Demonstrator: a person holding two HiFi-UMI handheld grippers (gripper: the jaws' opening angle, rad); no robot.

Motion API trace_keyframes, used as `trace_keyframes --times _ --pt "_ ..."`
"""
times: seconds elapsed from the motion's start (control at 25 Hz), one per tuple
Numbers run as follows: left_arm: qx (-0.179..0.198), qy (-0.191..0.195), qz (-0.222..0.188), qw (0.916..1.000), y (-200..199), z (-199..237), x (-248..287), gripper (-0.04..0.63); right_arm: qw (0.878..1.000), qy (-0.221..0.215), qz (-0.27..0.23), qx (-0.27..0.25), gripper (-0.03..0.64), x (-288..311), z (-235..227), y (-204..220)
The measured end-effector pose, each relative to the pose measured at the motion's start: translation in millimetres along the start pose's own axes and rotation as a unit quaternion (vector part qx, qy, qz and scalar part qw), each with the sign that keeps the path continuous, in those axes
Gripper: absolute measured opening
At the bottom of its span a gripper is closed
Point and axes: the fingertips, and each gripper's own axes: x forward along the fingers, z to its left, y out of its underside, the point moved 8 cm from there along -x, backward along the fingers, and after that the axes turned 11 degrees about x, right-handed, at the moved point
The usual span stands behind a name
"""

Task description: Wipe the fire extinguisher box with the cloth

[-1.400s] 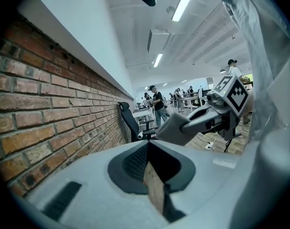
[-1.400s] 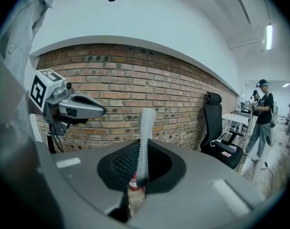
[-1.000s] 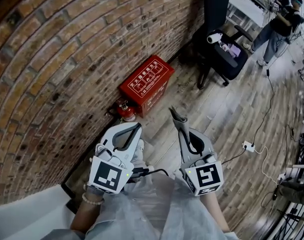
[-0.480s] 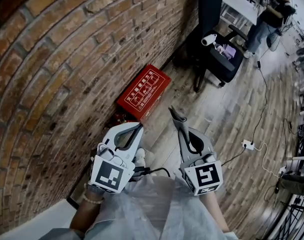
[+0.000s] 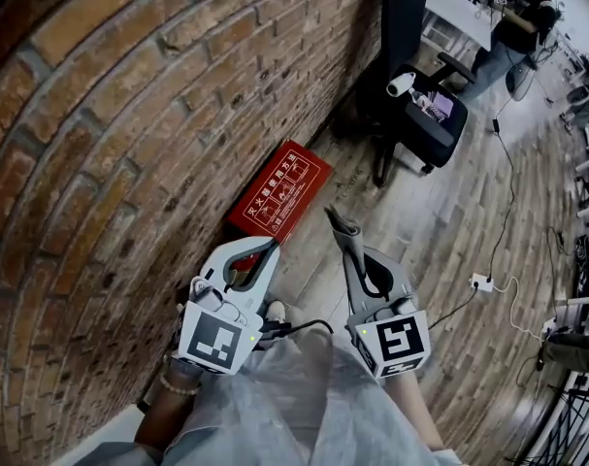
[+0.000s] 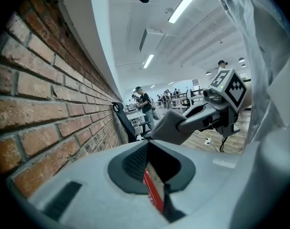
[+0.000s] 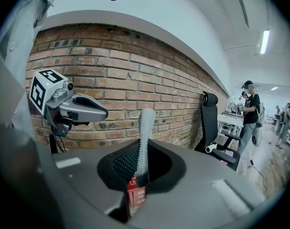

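Your right tongs (image 5: 346,241) clenching grey cloth (image 7: 145,137), strip poking up past tips. Your left tongs (image 5: 271,248) pressing tip to tip, gripping nothing. Both hovering short of red fire extinguisher box (image 5: 279,190), which is lying on wooden floor (image 5: 410,231) against brick wall (image 5: 129,115). Judged: reach-in step, wiping not yet begun. Next move calls for lowering cloth flat onto box lid.

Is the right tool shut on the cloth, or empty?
Shut on it. The right tool pinches the grey cloth, which sticks up from between its closed jaws in the right gripper view.
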Motion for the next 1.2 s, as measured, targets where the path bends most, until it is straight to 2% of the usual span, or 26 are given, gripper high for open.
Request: trace_keyframes --times 0.64,1.2 --pt "-0.010 -0.009 0.011 0.9998 20.3 24.5 1.1 -0.003 1.000 0.006 0.017 0.004 0.018 26.1 -4.7 -1.6" --pt "-0.038 -0.061 0.041 0.9966 26.4 37.1 25.7 -0.003 0.998 -0.049 0.036 -0.014 0.018 69.2 -38.7 -9.0"
